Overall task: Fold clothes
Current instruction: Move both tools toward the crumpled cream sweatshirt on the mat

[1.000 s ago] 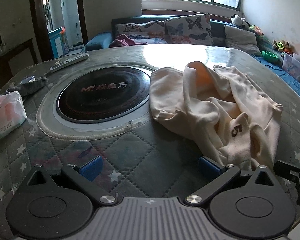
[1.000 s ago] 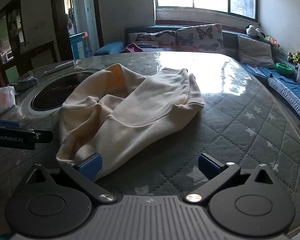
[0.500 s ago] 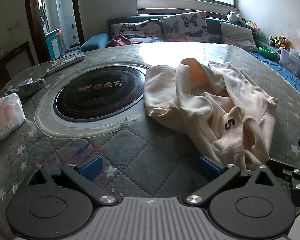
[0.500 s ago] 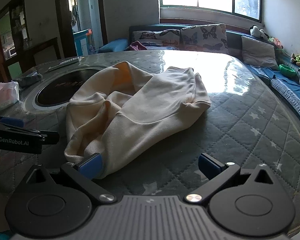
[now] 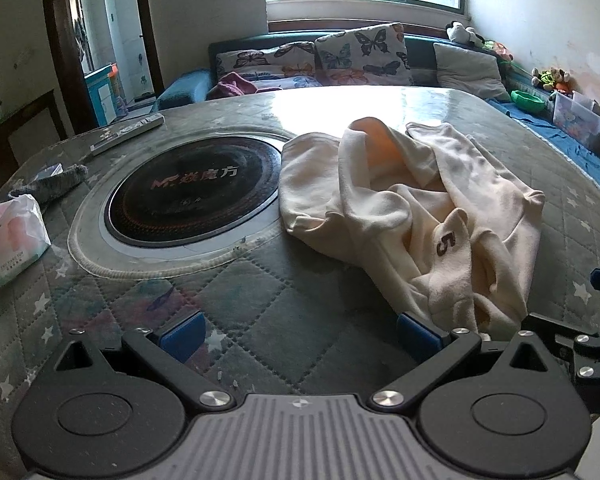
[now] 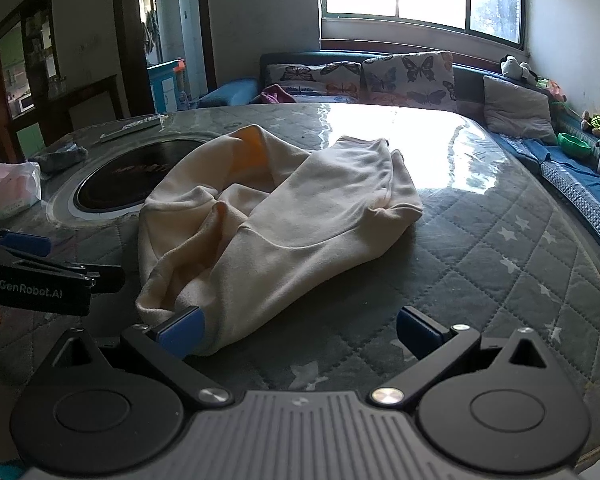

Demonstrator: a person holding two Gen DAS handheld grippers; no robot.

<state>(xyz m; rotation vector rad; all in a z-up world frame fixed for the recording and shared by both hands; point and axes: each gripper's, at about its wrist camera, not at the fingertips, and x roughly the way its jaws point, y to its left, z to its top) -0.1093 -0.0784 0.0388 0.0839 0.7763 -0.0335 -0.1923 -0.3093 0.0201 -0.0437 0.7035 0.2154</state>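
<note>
A cream sweatshirt point(image 5: 416, 212) with a brown "5" patch lies crumpled on the quilted table cover, its orange lining showing at the far fold. In the right wrist view the same sweatshirt point(image 6: 284, 216) spreads from the middle toward the near left. My left gripper point(image 5: 300, 334) stands open at the table's near edge, its right blue pad just touching the garment's near hem. My right gripper point(image 6: 300, 330) is open too, its left pad against the hem's near corner. Nothing is held between either pair of fingers. The left gripper's body point(image 6: 40, 284) shows at the left edge of the right wrist view.
A round black induction hob point(image 5: 196, 188) is set into the table left of the sweatshirt. A tissue pack point(image 5: 8, 240) lies at the left edge, a grey cloth point(image 5: 56, 184) and a remote point(image 5: 128, 134) farther back. A sofa with butterfly cushions point(image 5: 340, 56) stands behind.
Both grippers have drawn back slightly and risen, so the sweatshirt sits a little farther away. The garment itself has not moved. Both stay open.
</note>
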